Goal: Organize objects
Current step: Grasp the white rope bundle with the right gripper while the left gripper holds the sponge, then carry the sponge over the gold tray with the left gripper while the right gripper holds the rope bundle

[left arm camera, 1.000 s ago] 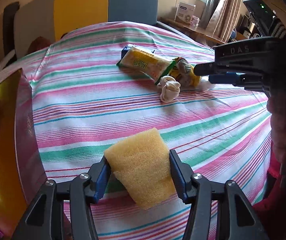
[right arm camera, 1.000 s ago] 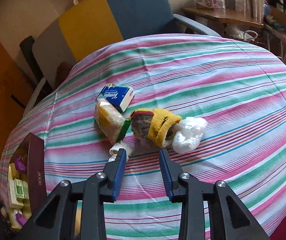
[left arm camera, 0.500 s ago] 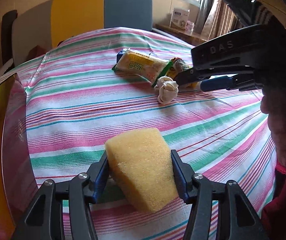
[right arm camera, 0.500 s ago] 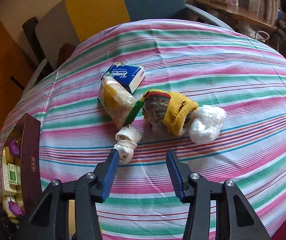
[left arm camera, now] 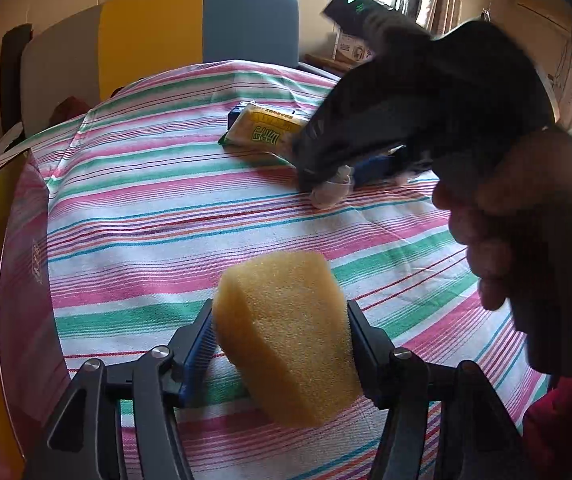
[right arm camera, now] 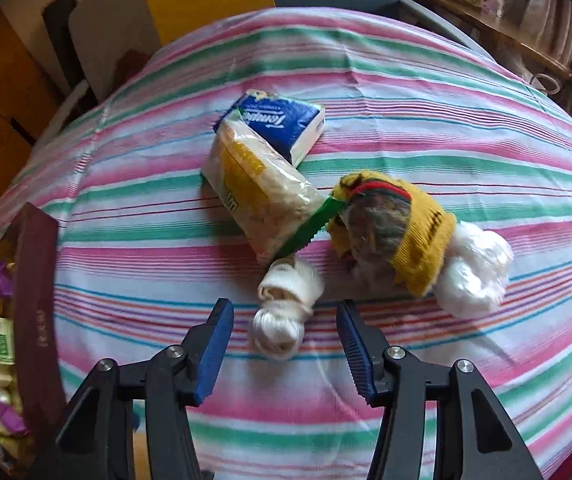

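Right gripper dropped steeply over white sock, jaws apart

"Tempo" in white script runs across the blue tissue pack, which lies touching the clear snack packet printed with unreadable characters.

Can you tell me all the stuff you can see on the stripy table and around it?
sponge: one, yellow, between the left gripper's pads
white knotted bundle: one, white, on the cloth between the right gripper's open pads
snack packet: one, yellow and clear with a green end, middle of table
tissue pack: one, blue and white, behind the snack packet
knitted bundle: one, yellow, right of the snack packet
plastic bag: one, white, crumpled, beside the knitted bundle
box: one, dark red, table's left edge, small items inside
tablecloth: one, pink, green and white stripes
chair: one, yellow and blue, behind the table
left gripper: one, black, blue pads, jaws opening
right gripper: one, black, blue pads
hand: one, holding the right gripper
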Demonstrator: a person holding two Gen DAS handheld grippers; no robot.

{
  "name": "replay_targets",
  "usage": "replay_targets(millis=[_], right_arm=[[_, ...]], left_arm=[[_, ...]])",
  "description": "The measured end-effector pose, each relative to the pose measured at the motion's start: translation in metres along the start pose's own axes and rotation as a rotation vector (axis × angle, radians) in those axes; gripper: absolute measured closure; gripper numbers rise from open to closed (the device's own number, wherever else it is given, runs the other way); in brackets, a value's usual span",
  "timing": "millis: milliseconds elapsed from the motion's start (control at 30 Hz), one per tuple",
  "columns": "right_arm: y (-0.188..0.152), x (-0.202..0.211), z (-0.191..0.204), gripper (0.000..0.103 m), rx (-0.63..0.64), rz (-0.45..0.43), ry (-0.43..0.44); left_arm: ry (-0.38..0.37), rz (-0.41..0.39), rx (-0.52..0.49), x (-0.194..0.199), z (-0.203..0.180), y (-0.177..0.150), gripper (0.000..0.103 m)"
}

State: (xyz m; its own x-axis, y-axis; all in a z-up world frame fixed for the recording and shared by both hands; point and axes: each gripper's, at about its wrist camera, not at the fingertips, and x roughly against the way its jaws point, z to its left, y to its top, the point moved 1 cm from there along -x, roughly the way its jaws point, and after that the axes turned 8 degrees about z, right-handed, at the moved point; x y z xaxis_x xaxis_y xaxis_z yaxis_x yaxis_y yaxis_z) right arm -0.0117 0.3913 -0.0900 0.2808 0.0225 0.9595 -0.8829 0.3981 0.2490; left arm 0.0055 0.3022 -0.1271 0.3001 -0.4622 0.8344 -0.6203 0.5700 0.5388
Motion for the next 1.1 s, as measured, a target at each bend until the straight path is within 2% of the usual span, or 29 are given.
replay_targets(millis=[33, 67, 200, 333, 467, 833, 933, 1033, 1100], right_arm=[[0.002, -0.004, 0.002, 0.076, 0.016, -0.005, -0.029], [0.002, -0.005, 0.004, 0.077, 0.036, -0.007, -0.053], [-0.01, 0.002, 0.013, 0.079, 0.134, 0.019, -0.071], [-0.035, 0.005, 0.011, 0.079, 0.21, 0.091, -0.05], [-0.037, 0.006, 0.002, 0.079, 0.172, 0.065, -0.009], [-0.039, 0.007, 0.002, 0.079, 0.228, 0.045, -0.048], [-0.039, 0.007, 0.001, 0.079, 0.234, 0.044, -0.053], [-0.04, 0.007, 0.002, 0.079, 0.249, 0.039, -0.066], [-0.038, 0.006, 0.002, 0.079, 0.264, 0.033, -0.073]], left_arm=[[-0.001, -0.001, 0.0, 0.0, 0.0, 0.0, 0.04], [-0.003, -0.002, 0.001, 0.0, 0.001, 0.0, 0.04], [-0.009, -0.005, 0.003, -0.001, 0.003, 0.001, 0.04], [-0.008, -0.006, 0.003, 0.0, 0.003, 0.001, 0.04], [-0.007, -0.006, 0.004, 0.0, 0.002, 0.001, 0.04], [0.034, -0.004, -0.02, -0.001, -0.005, 0.001, 0.04], [0.04, -0.002, -0.024, -0.001, -0.005, 0.003, 0.042], [0.046, 0.003, -0.044, 0.0, -0.01, 0.005, 0.051], [0.034, -0.001, -0.044, 0.011, -0.015, 0.008, 0.054]])
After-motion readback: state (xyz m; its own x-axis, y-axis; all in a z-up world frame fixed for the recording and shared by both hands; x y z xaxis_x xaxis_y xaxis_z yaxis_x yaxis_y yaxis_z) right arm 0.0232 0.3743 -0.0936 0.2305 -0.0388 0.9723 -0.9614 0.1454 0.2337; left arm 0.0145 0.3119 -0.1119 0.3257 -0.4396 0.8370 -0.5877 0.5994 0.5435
